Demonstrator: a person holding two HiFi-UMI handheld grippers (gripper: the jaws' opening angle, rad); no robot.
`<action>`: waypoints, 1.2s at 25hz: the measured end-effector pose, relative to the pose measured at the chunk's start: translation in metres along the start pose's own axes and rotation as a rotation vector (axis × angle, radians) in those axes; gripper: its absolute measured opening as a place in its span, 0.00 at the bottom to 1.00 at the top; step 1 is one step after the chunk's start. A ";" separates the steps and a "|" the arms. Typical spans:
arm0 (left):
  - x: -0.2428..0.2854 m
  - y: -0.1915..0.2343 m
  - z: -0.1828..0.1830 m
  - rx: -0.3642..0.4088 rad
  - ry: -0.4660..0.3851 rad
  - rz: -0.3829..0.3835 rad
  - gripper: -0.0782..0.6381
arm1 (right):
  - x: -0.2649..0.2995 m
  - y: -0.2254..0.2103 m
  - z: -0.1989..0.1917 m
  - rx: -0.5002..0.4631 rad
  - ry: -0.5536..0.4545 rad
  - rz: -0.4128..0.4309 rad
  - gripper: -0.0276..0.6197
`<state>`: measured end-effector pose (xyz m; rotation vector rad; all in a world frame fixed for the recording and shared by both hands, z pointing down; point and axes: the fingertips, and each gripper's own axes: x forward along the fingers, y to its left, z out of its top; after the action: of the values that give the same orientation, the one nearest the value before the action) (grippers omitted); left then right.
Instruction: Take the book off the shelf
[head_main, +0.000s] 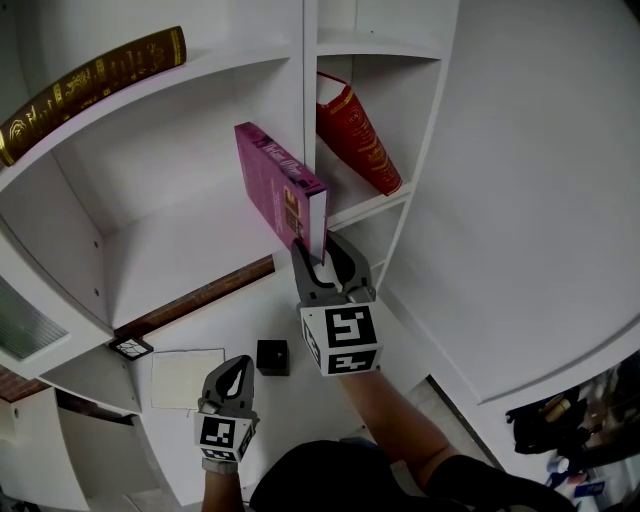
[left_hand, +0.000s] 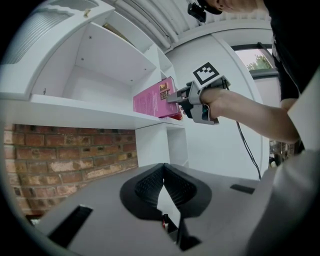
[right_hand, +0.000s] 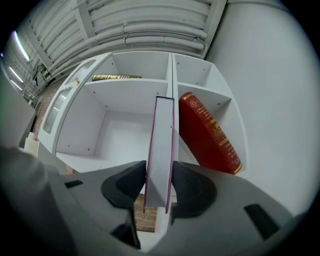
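Now our right gripper (head_main: 320, 255) clamps the pink book (head_main: 278, 180) by its near page edge, covers upright, reaching toward the far shelf (head_main: 190, 255); our left gripper (head_main: 232, 380), pinched empty, hangs nearer.

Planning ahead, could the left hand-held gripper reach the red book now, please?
Probably not: the left hand-held gripper is low and shut, and the right hand-held gripper holding the pink book blocks the red book.
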<state>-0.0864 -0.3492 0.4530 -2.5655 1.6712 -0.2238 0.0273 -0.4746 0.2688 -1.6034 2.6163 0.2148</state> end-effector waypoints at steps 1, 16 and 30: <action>-0.001 -0.001 -0.001 0.000 0.001 0.000 0.12 | -0.002 -0.001 0.000 0.001 -0.004 -0.003 0.30; -0.008 0.022 -0.004 -0.013 0.003 0.103 0.12 | 0.036 0.008 0.005 -0.007 -0.022 0.083 0.36; -0.035 0.032 -0.008 -0.032 0.006 0.172 0.12 | 0.032 0.016 0.008 0.029 -0.053 0.069 0.27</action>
<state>-0.1305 -0.3297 0.4537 -2.4266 1.8993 -0.1965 -0.0017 -0.4942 0.2585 -1.4791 2.6251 0.2189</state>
